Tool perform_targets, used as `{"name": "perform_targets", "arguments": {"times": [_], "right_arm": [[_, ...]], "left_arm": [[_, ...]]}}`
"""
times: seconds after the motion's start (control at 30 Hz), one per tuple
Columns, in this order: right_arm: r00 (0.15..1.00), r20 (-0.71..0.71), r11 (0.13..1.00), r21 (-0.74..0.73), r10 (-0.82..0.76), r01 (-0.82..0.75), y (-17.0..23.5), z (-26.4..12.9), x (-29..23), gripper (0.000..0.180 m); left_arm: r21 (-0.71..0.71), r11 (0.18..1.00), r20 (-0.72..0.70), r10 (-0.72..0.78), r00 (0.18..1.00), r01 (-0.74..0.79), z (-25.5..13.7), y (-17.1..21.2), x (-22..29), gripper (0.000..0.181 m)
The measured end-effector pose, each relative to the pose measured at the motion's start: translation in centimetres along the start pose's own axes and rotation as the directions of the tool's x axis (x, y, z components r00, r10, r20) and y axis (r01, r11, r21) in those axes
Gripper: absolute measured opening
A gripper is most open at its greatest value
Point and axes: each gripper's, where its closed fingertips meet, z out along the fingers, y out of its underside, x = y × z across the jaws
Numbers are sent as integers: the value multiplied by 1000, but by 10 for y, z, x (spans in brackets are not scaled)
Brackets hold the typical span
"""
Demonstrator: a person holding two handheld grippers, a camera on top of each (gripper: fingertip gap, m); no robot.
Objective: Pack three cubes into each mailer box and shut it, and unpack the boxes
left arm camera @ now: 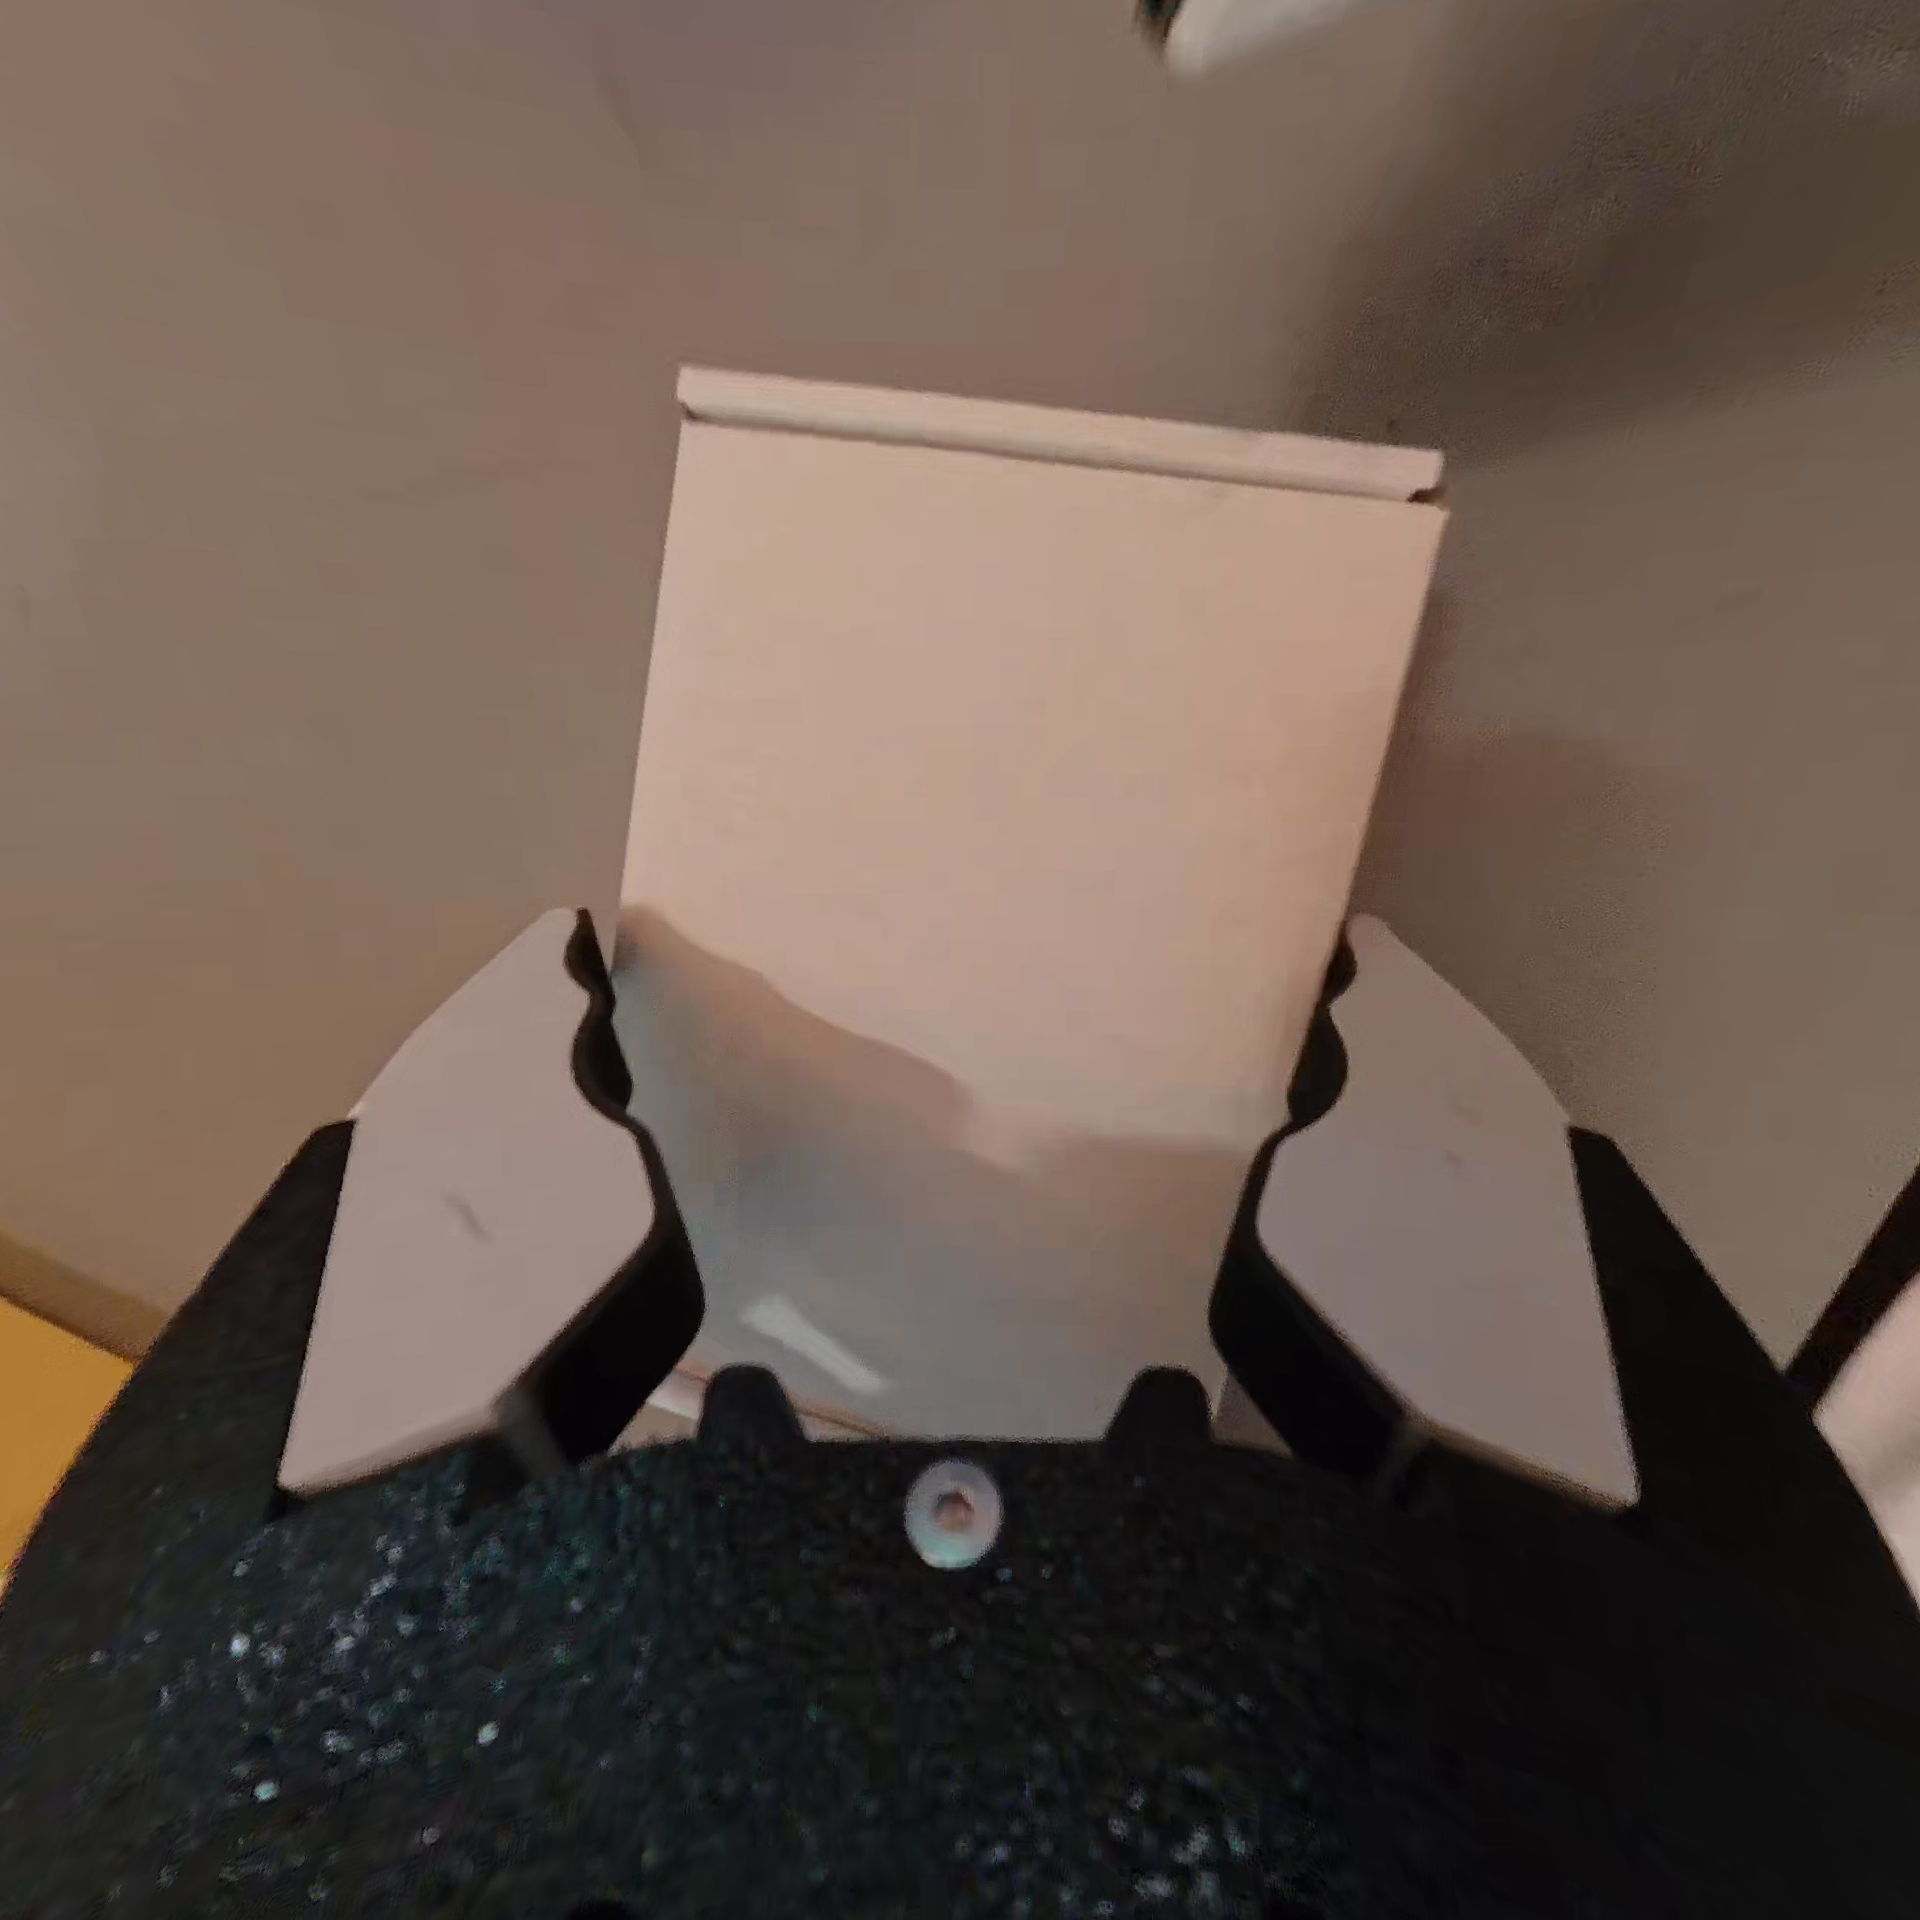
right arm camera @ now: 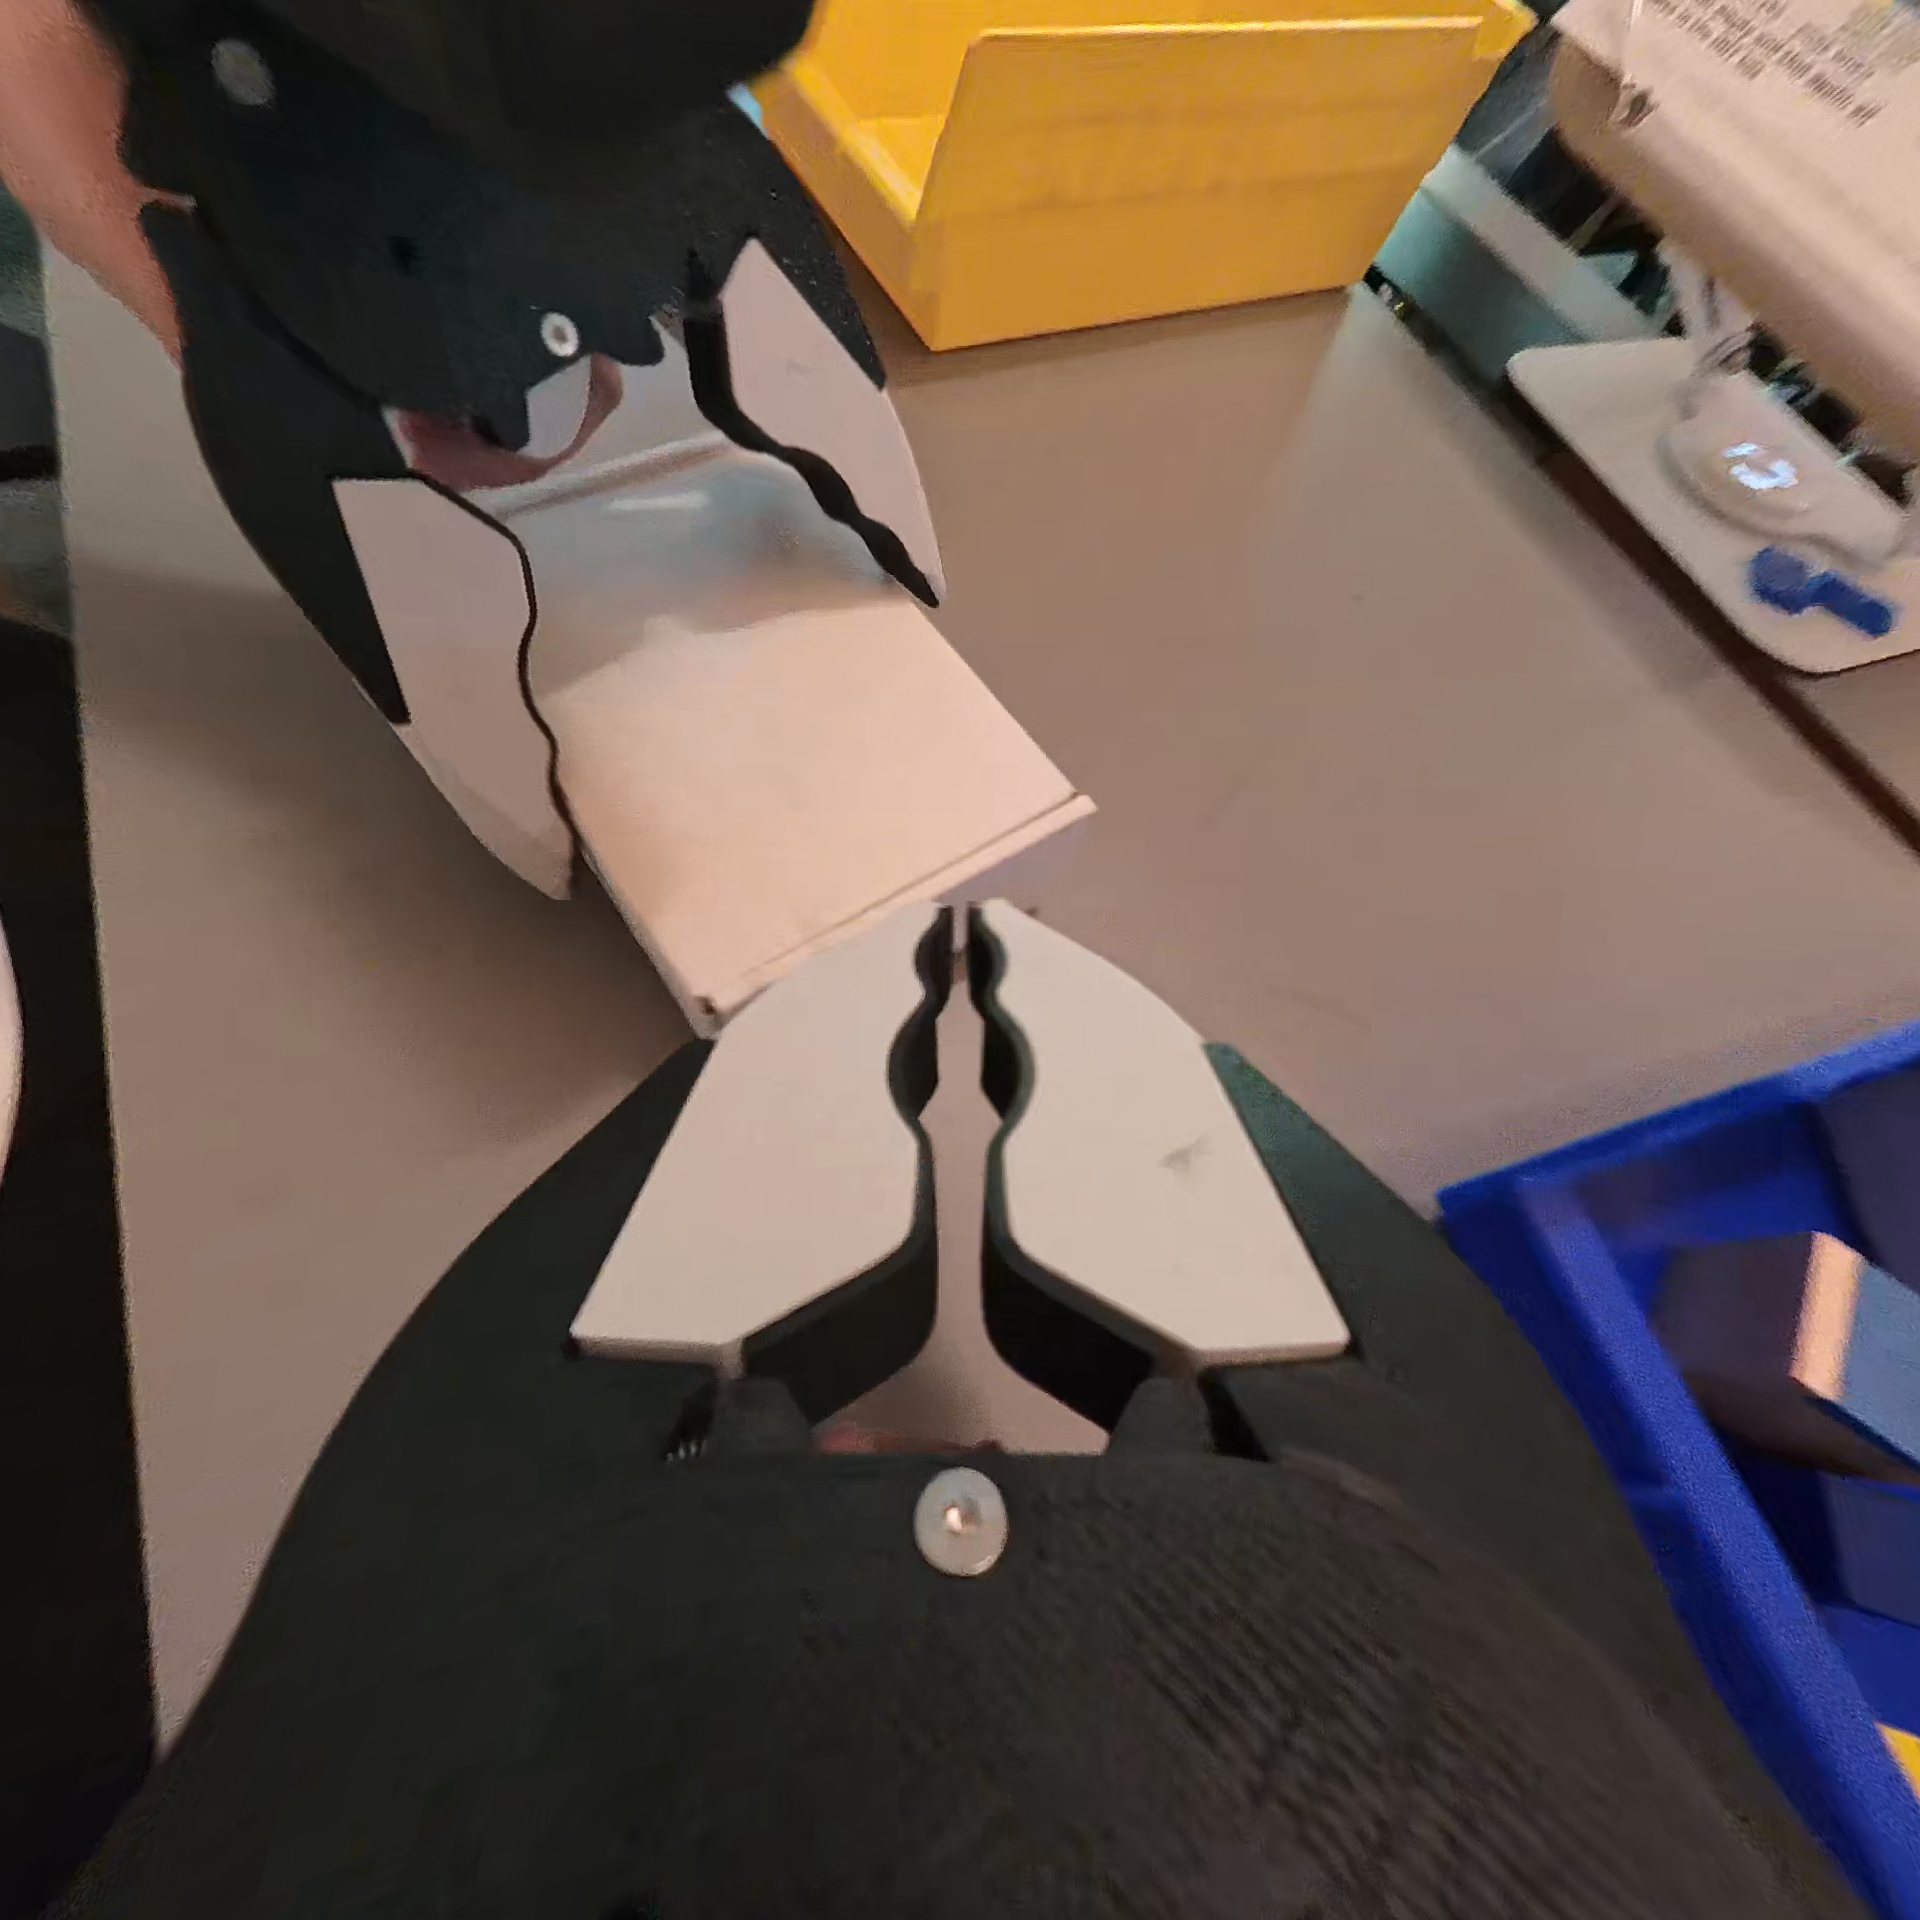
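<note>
Mailer box [right arm camera: 800,790], white and shut, sits between the left gripper [right arm camera: 743,727] fingers, clamped across its short width, long axis running straight out from that claw twd the right gripper [right arm camera: 958,925]. Box looks held just above the grey table [right arm camera: 1351,727], can't tell if it touches. Right claw is nearly closed, empty, tips right at the box's free front edge, so it's the nearer one to work the flap. Yellow bin [right arm camera: 1122,177] beyond, blue bin [right arm camera: 1683,1351] to the right.
</note>
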Motion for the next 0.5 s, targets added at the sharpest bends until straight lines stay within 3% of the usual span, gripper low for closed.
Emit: {"name": "perform_targets", "arguments": {"times": [0.13, 0.2, 0.3, 0.4, 0.5], "right_arm": [[990, 99, 994, -9, 105, -105, 1, 11, -13, 0], [975, 127, 983, -17, 183, -182, 3, 13, -13, 0], [915, 217, 939, -23, 340, -343, 3, 13, -16, 0], [847, 286, 889, -37, 448, -457, 4, 15, -18, 0], [812, 345, 867, -11, 470, -498, -6, 15, -22, 0]], "left_arm": [[183, 982, 170, 9, 985, -40, -36, -12, -10, 111], [312, 950, 165, -77, 983, 22, -61, -16, -10, 83], [478, 847, -4, -262, 965, 232, -93, -12, -8, 54], [561, 727, -160, -374, 913, 396, -111, 2, -13, 12], [542, 686, -196, -458, 867, 486, -105, 28, -21, 0]]}}
